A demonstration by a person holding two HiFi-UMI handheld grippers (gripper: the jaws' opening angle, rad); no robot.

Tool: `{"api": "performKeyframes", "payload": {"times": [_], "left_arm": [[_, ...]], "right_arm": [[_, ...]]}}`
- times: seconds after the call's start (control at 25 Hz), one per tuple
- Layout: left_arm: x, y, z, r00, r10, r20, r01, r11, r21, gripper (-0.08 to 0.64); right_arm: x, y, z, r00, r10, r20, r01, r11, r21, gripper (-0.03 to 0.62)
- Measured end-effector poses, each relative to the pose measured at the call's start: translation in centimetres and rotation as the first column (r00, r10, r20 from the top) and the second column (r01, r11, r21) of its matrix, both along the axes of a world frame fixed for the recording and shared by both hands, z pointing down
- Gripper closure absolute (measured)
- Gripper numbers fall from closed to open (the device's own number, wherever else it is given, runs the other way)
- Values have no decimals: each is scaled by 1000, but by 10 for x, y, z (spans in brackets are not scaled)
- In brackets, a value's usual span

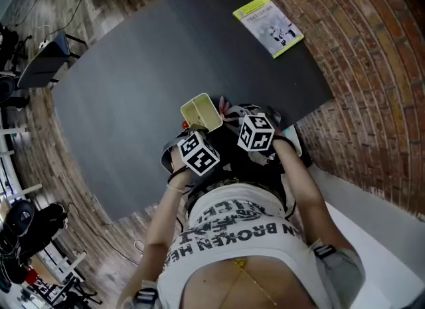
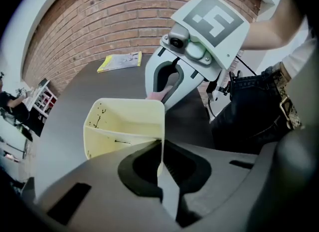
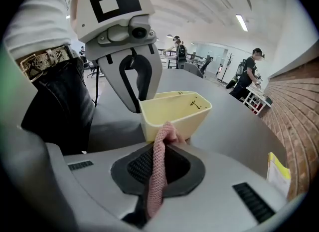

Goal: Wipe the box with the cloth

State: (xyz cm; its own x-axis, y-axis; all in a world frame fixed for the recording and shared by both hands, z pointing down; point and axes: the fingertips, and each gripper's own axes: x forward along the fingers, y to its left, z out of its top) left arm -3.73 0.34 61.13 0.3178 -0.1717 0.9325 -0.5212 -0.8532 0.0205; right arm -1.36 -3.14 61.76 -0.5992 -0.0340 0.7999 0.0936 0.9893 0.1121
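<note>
Wiping looks under way: left gripper [image 2: 160, 168] clamps one wall of the pale yellow box [image 2: 124, 121] at the near edge of the dark table [image 1: 166, 55], right gripper [image 3: 158, 161] pinches the pink cloth [image 3: 164, 133] against its outer wall, and dark specks inside suggest the interior is not yet wiped.

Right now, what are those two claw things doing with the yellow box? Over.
Left gripper shut on box wall. Right gripper shut on pink cloth, cloth at box's outside. Booklet far off, nothing blocking.
</note>
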Motion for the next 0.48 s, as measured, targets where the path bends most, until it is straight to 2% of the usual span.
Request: {"api": "performKeyframes", "payload": {"times": [0.28,0.48], "left_arm": [[4,-5,-1,993,-112,-43,112,994,-17,541],[4,-15,0,984,-170,-46,170,985,3,541]], "right_arm": [[1,-6,-1,998,66,11,-66,998,-19,575],[3,-10,-2,994,105,25,-103,993,-56,575]]}}
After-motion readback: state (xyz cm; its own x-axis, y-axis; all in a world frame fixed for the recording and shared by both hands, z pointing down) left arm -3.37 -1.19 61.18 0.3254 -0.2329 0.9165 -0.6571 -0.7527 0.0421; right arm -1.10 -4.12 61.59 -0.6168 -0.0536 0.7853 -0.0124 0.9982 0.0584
